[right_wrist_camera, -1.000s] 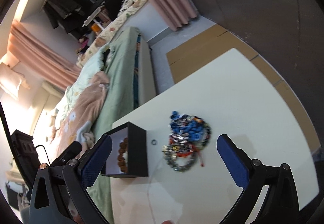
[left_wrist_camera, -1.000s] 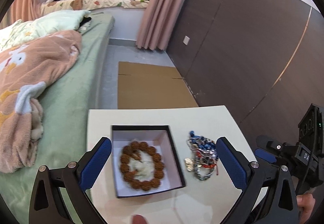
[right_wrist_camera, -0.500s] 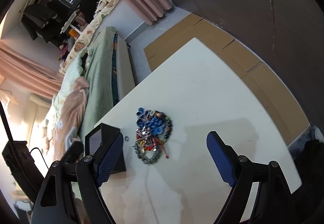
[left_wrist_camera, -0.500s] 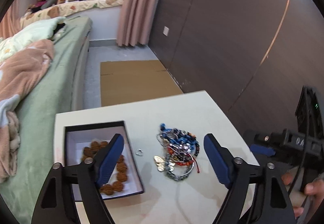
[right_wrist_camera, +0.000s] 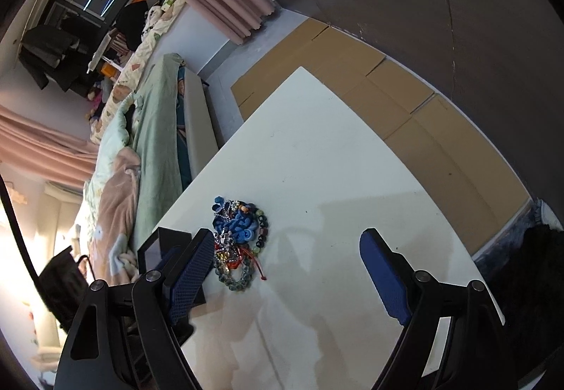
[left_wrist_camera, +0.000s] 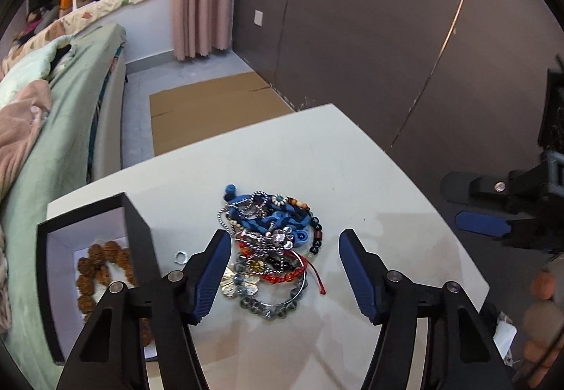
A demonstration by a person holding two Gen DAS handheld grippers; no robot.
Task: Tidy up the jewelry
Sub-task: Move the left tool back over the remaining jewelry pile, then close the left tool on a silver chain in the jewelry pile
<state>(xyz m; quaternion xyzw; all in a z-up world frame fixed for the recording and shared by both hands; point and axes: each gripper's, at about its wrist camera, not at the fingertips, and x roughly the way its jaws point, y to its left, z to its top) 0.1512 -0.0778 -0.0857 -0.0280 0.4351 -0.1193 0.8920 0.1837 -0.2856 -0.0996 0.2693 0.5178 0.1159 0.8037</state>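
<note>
A tangled pile of jewelry [left_wrist_camera: 273,242] with blue cord, beads, red string and silver chains lies mid-table; it also shows in the right wrist view [right_wrist_camera: 239,242]. A black box [left_wrist_camera: 88,270] with a white lining holds a brown bead bracelet [left_wrist_camera: 102,270] at the left. A small silver ring [left_wrist_camera: 181,257] lies between box and pile. My left gripper [left_wrist_camera: 285,270] is open and empty, its fingers either side of the pile's near part. My right gripper [right_wrist_camera: 285,270] is open and empty, to the right of the pile; it also shows in the left wrist view [left_wrist_camera: 483,224].
The white table [left_wrist_camera: 352,178] ends close on the right and far sides. A bed with green sheet [left_wrist_camera: 63,129] runs along the left. Flat cardboard [left_wrist_camera: 211,108] lies on the floor beyond the table, by a dark wall [left_wrist_camera: 387,20].
My left gripper swung right from over the box to over the jewelry pile and moved closer to it. My right gripper drifted right, so the pile now sits by its left finger.
</note>
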